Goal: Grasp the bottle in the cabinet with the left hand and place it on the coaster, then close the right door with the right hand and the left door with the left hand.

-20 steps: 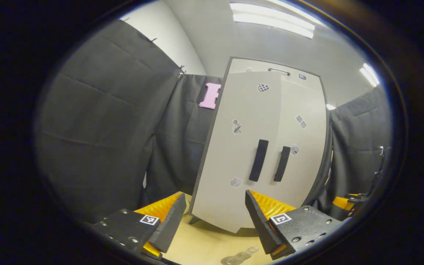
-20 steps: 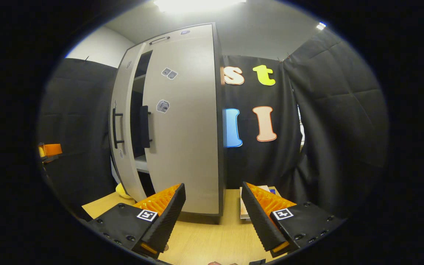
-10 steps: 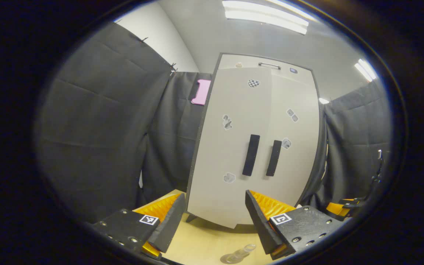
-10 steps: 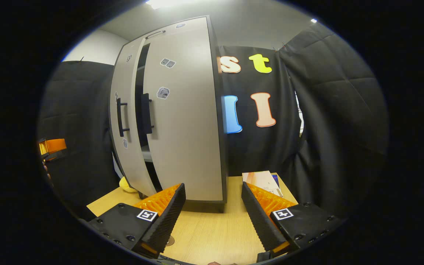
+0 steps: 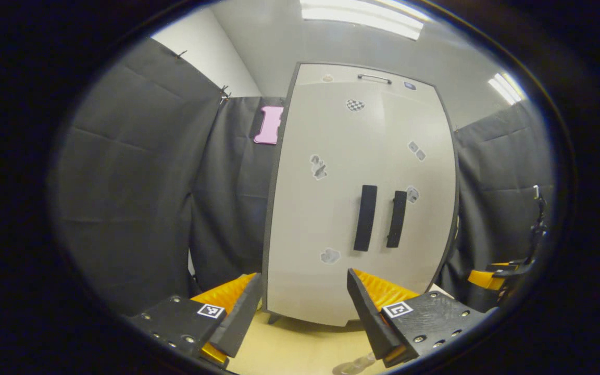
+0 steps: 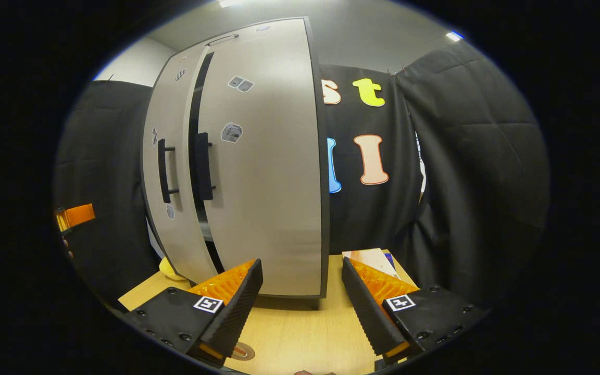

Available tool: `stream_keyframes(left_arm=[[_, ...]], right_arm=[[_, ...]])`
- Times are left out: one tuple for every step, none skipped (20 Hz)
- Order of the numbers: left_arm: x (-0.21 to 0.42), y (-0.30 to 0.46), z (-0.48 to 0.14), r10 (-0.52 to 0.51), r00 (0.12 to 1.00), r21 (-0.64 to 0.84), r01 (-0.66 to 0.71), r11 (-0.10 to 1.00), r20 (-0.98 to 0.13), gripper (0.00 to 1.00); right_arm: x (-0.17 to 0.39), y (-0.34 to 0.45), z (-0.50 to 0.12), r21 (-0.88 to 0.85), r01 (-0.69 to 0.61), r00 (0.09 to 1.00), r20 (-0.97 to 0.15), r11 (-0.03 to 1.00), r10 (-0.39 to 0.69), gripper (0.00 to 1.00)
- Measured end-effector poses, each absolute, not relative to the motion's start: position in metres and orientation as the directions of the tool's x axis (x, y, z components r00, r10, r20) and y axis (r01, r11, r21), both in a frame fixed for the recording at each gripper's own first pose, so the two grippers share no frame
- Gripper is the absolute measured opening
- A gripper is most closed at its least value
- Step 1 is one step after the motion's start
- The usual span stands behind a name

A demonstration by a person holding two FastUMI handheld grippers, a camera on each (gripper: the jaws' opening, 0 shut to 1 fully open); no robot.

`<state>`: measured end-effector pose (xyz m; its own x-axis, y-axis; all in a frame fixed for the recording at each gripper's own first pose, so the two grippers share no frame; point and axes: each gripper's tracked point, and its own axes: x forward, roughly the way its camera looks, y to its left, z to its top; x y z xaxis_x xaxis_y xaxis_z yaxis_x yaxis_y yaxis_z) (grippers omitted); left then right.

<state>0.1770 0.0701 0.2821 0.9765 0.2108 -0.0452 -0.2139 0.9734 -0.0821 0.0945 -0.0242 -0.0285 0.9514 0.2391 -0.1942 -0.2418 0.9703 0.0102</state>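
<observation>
Both tongs, left (image 5: 300, 307) and right (image 6: 300, 302), stand apart and empty before the cabinet (image 5: 362, 198), the bottle (image 5: 354, 366) stands on the tabletop (image 6: 300, 333) below, and only a dark slit between the doors seems left to close

This is a staged recording booth inside an office-like room, not a home. Black quilted cloth (image 6: 466, 156) hangs on clips as makeshift walls, and above it show a plain white wall (image 5: 216, 62) and ceiling strip lights (image 5: 357, 13). A pale two-door cabinet (image 5: 352, 198) (dotted with small printed marker stickers) stands at the back edge of a light wooden desk (image 6: 300, 333), with what may be books (image 6: 370, 256) at its far right corner.
</observation>
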Motion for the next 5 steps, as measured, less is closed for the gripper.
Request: stream_keyframes(left_arm=[[0.181,0.08,0.282,0.208,0.977,-0.083,-0.211,0.974,-0.039,0.99],[0.185,0.089,0.281,0.209,0.977,-0.086,-0.211,0.974,-0.036,0.97],[0.189,0.098,0.279,0.208,0.978,-0.087,-0.21,0.974,-0.029,0.95],[0.193,0.107,0.278,0.209,0.978,-0.086,-0.21,0.974,-0.021,0.94],[0.197,0.115,0.275,0.212,0.977,-0.086,-0.213,0.973,-0.022,0.94]], right_arm=[[0.098,-0.016,-0.025,0.01,-0.238,0.953,-0.19,0.971,0.236,0.98],[0.101,-0.009,-0.02,0.008,-0.234,0.955,-0.185,0.972,0.231,0.98],[0.102,-0.003,-0.016,0.004,-0.232,0.958,-0.174,0.973,0.229,0.98],[0.103,0.002,-0.01,-0.004,-0.227,0.961,-0.161,0.974,0.224,0.98],[0.103,0.004,-0.009,-0.016,-0.215,0.965,-0.156,0.976,0.21,0.98]])
